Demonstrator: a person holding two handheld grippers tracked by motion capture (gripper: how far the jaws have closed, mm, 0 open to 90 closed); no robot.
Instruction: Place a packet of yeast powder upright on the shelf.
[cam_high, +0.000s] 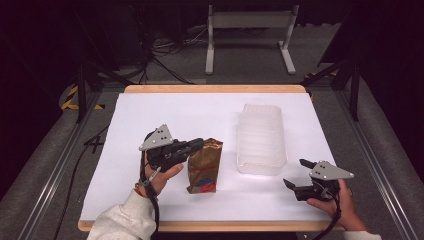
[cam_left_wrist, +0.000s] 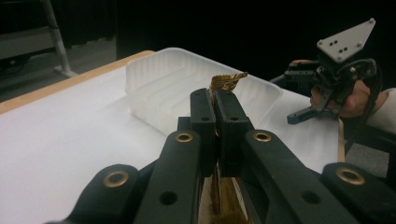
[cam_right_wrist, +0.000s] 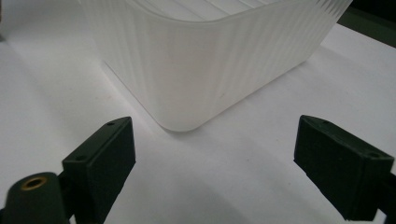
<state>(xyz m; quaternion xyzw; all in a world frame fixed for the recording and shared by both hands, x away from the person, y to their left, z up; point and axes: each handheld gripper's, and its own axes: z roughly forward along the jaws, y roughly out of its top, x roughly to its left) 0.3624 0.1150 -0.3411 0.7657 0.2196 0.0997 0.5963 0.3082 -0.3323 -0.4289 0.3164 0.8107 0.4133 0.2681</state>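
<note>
Crinkled brown foil snack bag (cam_high: 204, 166): we log it left of the translucent white ribbed plastic tub (cam_high: 261, 138), its top edge clamped by our left gripper (cam_high: 198, 145). Right gripper (cam_high: 295, 175): jaws spread, nothing between them, near the tub's corner.

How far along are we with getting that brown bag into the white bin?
Done: the left gripper is shut on the top edge of the brown bag, pinched between its pads in the left gripper view. In hand: the bag is beside the white bin, not in it. Left: carry it over the rim and release. The right gripper waits open near the bin's corner.
</note>
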